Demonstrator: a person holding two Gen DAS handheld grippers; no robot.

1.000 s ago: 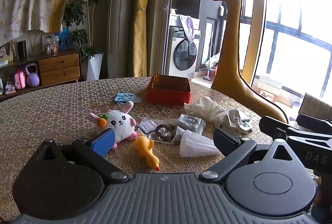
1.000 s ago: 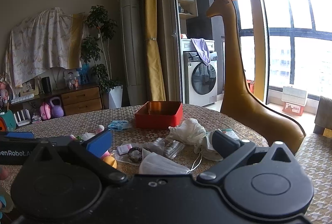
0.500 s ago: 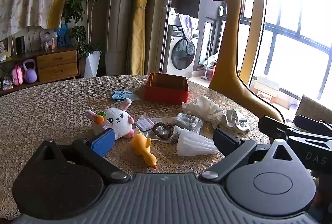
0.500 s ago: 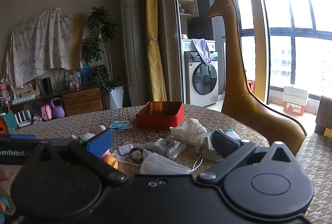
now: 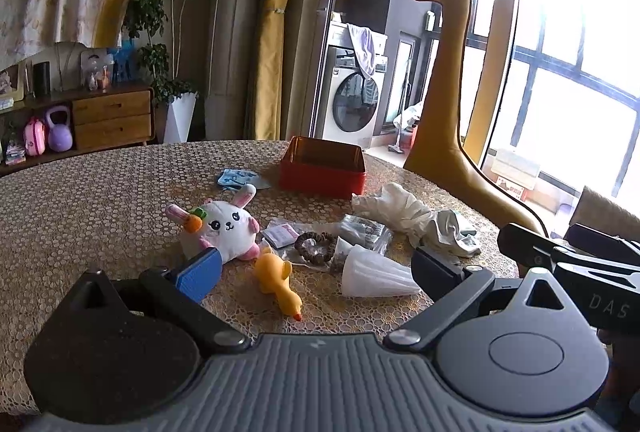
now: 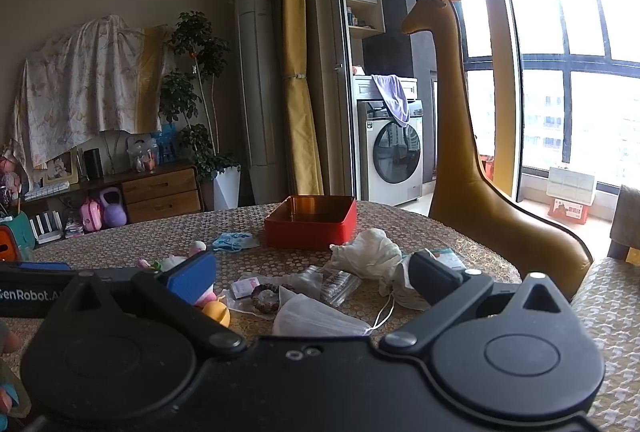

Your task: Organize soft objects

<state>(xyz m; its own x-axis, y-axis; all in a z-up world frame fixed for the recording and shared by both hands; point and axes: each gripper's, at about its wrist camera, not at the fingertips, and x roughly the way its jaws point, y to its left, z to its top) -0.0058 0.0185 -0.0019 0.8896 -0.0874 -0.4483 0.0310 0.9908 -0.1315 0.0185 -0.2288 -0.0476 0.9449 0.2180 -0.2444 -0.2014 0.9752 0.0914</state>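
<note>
Hovering side by side, both claws (image 5: 316,268) (image 6: 312,278) gape above the table (image 5: 100,199).

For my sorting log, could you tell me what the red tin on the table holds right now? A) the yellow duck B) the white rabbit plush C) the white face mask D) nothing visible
D: the red tin shows only bare inner walls, while the rabbit plush, yellow duck and face mask all lie on the table nearer the open grippers.
</note>
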